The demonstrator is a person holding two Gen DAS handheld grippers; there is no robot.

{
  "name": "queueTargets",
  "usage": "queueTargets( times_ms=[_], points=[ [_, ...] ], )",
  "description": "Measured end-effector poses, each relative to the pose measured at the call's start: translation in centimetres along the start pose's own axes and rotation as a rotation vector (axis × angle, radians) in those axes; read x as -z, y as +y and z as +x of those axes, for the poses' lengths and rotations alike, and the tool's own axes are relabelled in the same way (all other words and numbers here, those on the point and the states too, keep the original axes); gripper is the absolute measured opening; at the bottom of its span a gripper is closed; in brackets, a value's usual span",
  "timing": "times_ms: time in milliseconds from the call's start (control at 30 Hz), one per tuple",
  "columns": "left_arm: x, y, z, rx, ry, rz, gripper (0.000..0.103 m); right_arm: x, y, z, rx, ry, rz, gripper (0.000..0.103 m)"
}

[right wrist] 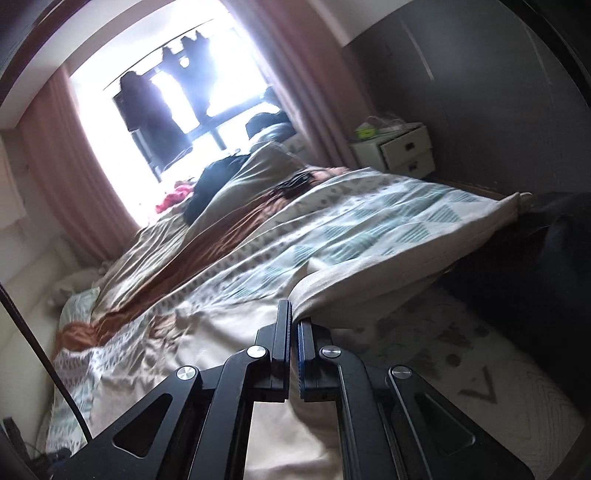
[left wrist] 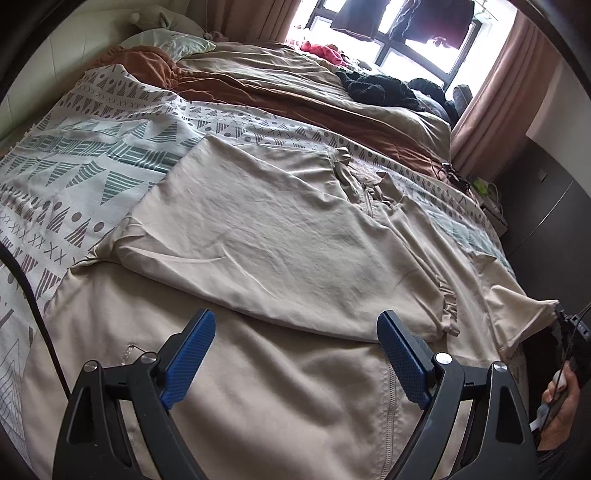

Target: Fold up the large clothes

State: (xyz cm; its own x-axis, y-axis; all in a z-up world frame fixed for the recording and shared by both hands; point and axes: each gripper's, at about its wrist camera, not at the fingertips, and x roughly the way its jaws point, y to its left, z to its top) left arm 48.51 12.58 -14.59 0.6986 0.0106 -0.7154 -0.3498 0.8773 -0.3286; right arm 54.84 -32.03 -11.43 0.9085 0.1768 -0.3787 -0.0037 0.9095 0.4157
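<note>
Left gripper (left wrist: 295, 332) spread wide above beige garment (left wrist: 266, 236) on bed; right gripper (right wrist: 294, 314) clenched on its sleeve edge (right wrist: 332, 291).

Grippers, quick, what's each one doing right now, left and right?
Left gripper: open, holding nothing, above the beige garment.
Right gripper: closed on an edge of the beige garment.

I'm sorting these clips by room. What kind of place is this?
Most likely a home bedroom. A made-up bed with a pillow fills the view, a bedside drawer unit stands next to it, and curtains frame a window where dark clothes hang.
</note>
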Motion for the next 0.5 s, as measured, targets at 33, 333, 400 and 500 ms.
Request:
queueTargets(
  times_ms=[33, 333, 400, 500],
  points=[
    [-0.1, 0.0, -0.1, 0.006, -0.001, -0.005, 0.091, 0.5, 0.7, -0.1, -0.011, 0.015, -0.016, 0.000],
    [-0.4, 0.6, -0.8, 0.047, -0.009, -0.033, 0.091, 4.3, 4.5, 2.1, -0.060, 0.224, -0.110, 0.000],
    [-0.5, 0.8, -1.0, 0.056, -0.010, -0.045, 0.091, 4.9, 5.2, 3.1, -0.062, 0.279, -0.104, 0.000],
    [-0.6, 1.0, -1.1, 0.062, -0.012, -0.053, 0.091, 5.3, 5.2, 4.6, -0.051, 0.361, -0.040, 0.000]
  ],
)
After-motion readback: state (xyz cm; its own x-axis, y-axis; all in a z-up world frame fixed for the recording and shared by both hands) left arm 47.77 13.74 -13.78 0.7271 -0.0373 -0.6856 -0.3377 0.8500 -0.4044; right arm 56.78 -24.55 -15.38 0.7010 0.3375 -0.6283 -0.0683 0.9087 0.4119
